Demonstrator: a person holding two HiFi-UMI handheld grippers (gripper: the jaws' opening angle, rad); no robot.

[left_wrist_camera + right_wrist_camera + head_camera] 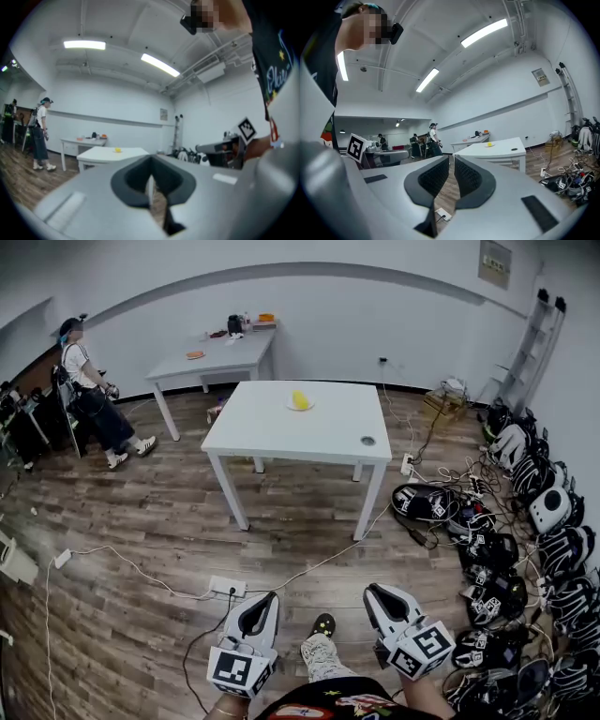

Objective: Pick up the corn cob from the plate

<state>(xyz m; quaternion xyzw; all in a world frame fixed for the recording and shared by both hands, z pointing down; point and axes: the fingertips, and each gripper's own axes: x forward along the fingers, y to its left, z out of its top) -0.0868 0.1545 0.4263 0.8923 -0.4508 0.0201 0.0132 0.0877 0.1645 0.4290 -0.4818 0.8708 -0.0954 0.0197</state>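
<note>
Corn cob point(299, 400): sits on a small plate point(310, 407) on the white worktop point(272, 432), close to the far edge and about midway along it. At this range it is only a small yellow shape, so its long axis cannot be told.

Left gripper point(266, 598): low in the head view, just in front of the person's body. Its fingers are closed together and hold nothing.

Right gripper point(374, 592): beside it, at about the same height. Its fingers are drawn in to a thin slit and are also empty.

Key relation: the cob lies well apart from both grippers, straight ahead. Open wooden floor and the worktop's near edge lie between them and it.
- In the head view the cob falls between the two grippers' lines, somewhat closer to the left one.
- The difference is slight, so neither hand has a clear advantage yet.
- In the left gripper view the cob point(117, 150) sits left of the closed fingers point(140, 180).
- In the right gripper view the cob point(489, 145) sits right of the fingers point(466, 177).
- Neither gripper is therefore aimed squarely at it.

Judgement: the grasp has not begun. The whole approach across the floor is left to do, then a reach over the near edge, since the cob sits toward the far side. The fingers will need to open before contact.
</note>
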